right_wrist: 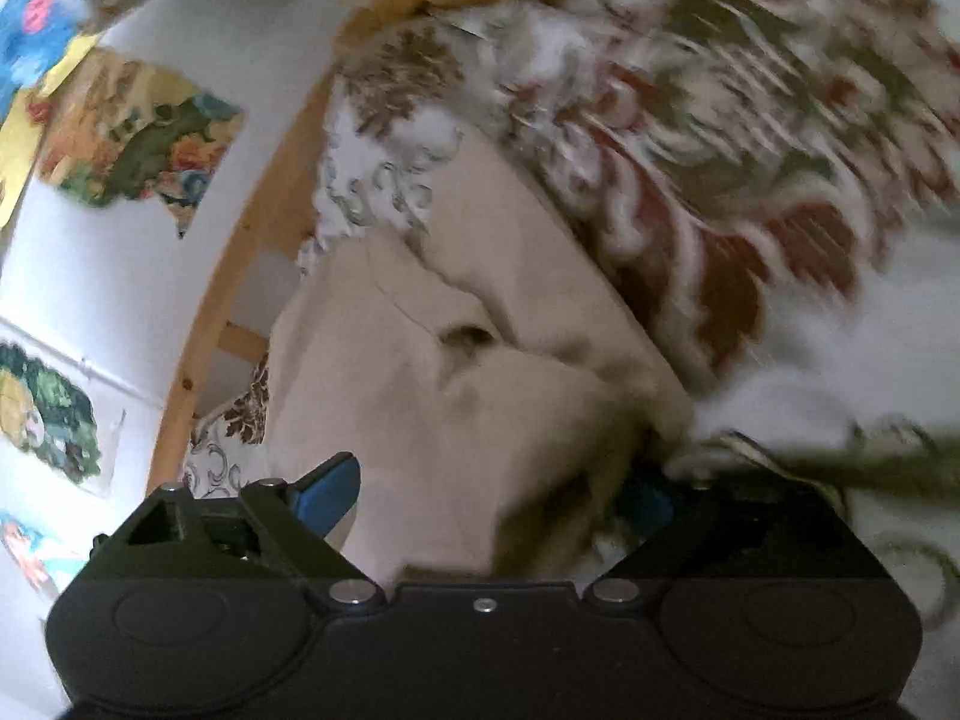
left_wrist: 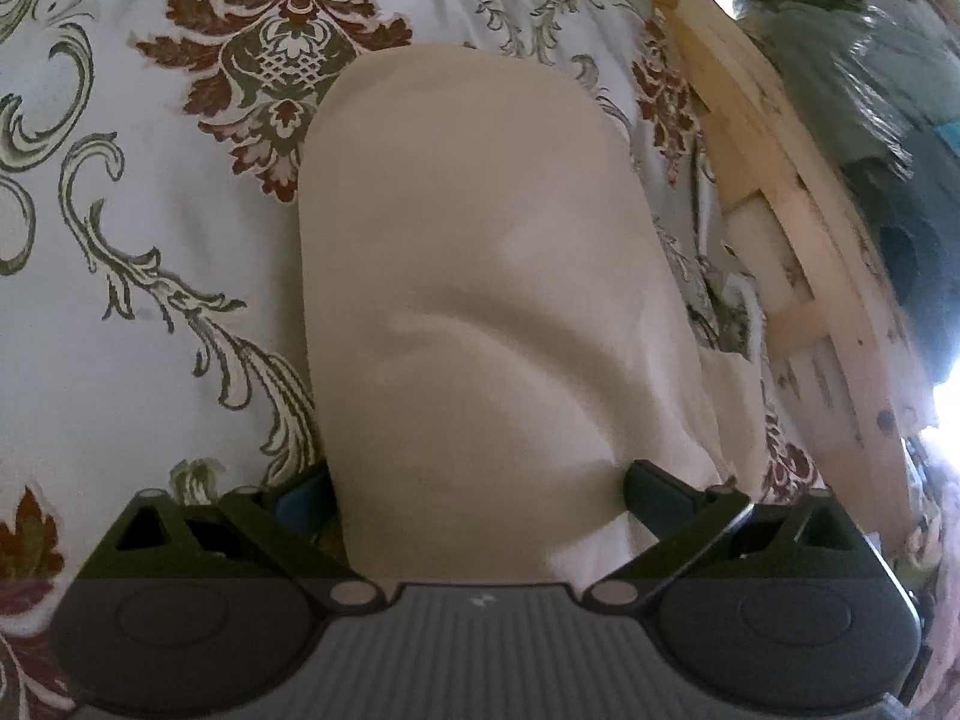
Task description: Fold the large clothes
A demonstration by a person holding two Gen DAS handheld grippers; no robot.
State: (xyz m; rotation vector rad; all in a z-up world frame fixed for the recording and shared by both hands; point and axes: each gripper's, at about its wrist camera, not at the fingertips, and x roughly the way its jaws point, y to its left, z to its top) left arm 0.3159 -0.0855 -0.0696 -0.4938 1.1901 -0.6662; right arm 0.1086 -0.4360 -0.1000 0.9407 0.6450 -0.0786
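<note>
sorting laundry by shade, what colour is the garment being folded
Plain beige fabric garment, no print; clearest in the left wrist view.

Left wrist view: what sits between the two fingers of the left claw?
The beige garment fills the gap in the left claw, a finger on each side; it lies over the floral bedspread.

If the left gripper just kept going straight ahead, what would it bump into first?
The beige garment: it already lies between the left gripper jaws and stretches ahead over the floral bedspread.
</note>
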